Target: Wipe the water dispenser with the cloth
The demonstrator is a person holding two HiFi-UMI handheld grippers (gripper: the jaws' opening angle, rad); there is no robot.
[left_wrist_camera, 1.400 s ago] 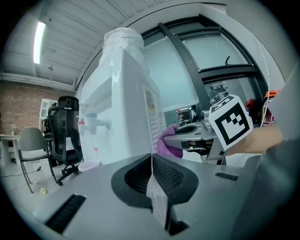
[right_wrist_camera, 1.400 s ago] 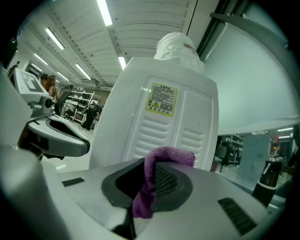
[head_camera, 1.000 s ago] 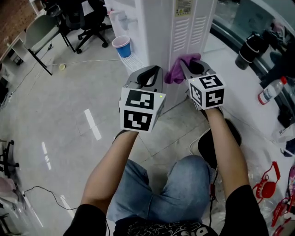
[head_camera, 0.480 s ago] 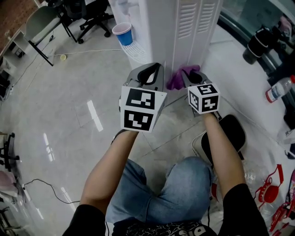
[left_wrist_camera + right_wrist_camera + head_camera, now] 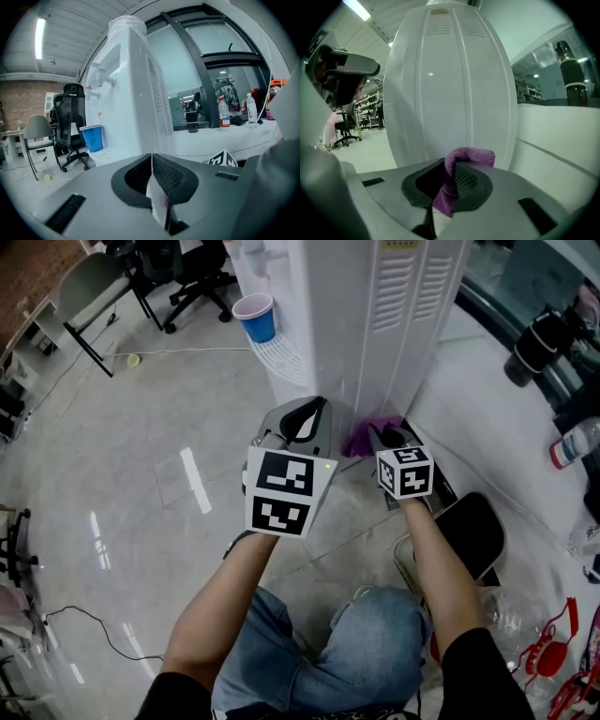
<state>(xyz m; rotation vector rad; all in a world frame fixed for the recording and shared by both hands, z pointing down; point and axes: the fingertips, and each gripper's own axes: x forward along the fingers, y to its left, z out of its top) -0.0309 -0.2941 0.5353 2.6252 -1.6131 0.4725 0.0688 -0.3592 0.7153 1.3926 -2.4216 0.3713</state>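
Head view first: the white water dispenser stands at the top middle of the frame, with a blue cup sitting on its drip tray at the upper left. My left tongs are in the centre, just beside the dispenser's lower corner. My right tongs are a bit right of centre, down by the bottom of the vented side panel. The purple cloth is bunched at their tip, right at the foot of the dispenser. A dark flask and a clear bottle sit on the worktop along the right edge.

Left gripper view: the left tongs are pressed together at the bottom middle and aren't gripping anything I can make out. The dispenser towers in the middle, with the cup on its left face. An office chair stands at the left, and there are bottles at the right.

Right gripper view: the right tongs are clamped on the cloth. It pokes up between them at the bottom centre and folds over the right one. The dispenser's side panel fills the whole middle of the frame, right behind the cloth. I can't tell whether the cloth actually touches it.
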